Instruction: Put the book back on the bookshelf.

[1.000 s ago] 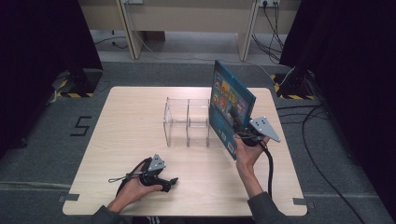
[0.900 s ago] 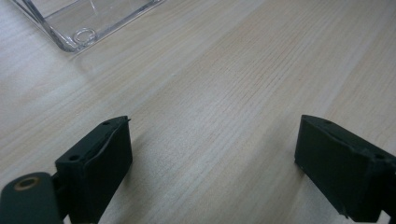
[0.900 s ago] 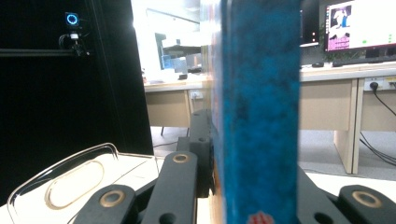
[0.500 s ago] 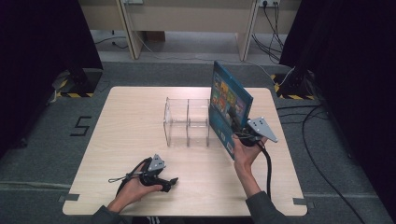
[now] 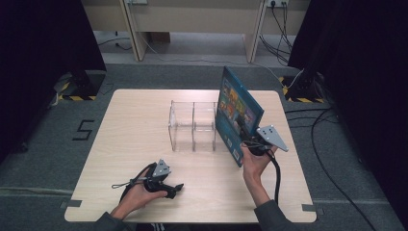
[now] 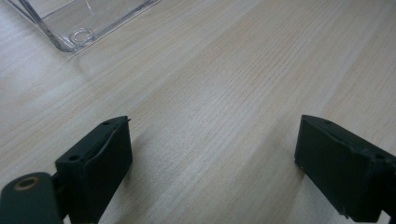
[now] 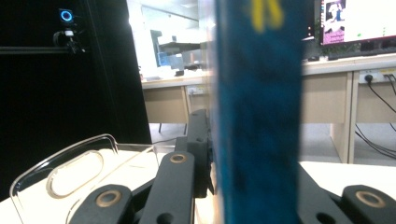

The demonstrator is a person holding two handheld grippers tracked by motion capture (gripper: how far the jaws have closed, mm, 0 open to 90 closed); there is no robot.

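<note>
Your right gripper [image 5: 251, 144] has its jaws clenched on the lower edge of the blue book [image 5: 235, 113], which you hold upright and tilted, just to the right of the clear plastic organizer [image 5: 193, 126] on the wooden surface [image 5: 130, 120]. Your left gripper [image 5: 166, 185] rests low on the surface, nearer you than the organizer, its jaws spread wide and grasping nothing.

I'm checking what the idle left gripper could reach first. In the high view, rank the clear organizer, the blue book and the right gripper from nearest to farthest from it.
From the left gripper, at the table's near edge:
1. Clear organizer, mid-table, ahead and slightly right.
2. Blue book, standing tilted just right of the organizer.
3. Right gripper, clamped on the book's near edge; roughly level with the book, too close to call firmly.
</note>
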